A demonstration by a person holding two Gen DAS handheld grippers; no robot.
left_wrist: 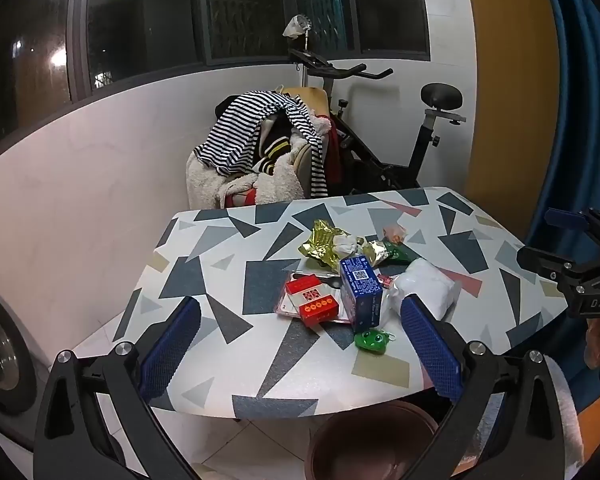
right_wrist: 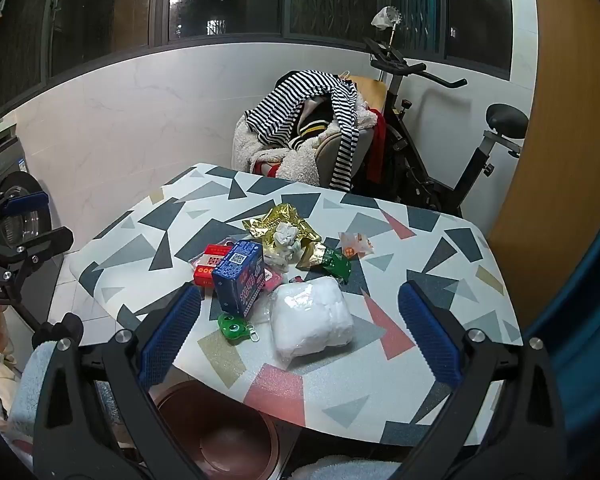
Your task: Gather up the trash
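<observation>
Table (left_wrist: 228, 264) with grey, blue and pink triangle pattern, seen from the near edge by both wrist cameras. Trash heaped near the middle: gold wrapper (left_wrist: 320, 242) at the back with crumpled tissue (left_wrist: 345, 244) on it, green wrapper (left_wrist: 396, 254) just right of that, small orange-and-white wrapper (left_wrist: 394, 234) a little apart behind. Red box (left_wrist: 314, 300) on a clear tray, blue box (left_wrist: 360, 292) touching its right side and standing upright. White bag (left_wrist: 426, 286) right of the blue box, close to the near edge. Green frog keychain (left_wrist: 372, 340) in front of the blue box, lying flat on the table.

Left gripper (left_wrist: 300, 350) spread wide, blue pads far apart, nothing between them; hovering over the near left part of the table, apart from the pile. Right gripper (right_wrist: 300, 334) likewise spread wide and holding nothing; keychain and white bag visible between its pads on the table beyond, untouched as far as can be told.

Brown bin (right_wrist: 220, 432) on the floor just below the near table edge, open at the top.

Chair piled with clothes (left_wrist: 260, 148), striped shirt on top, behind the table. Exercise bike (left_wrist: 380, 128) right of it against the white wall. Dark windows above. Washing machine (right_wrist: 16, 208) at the left.
</observation>
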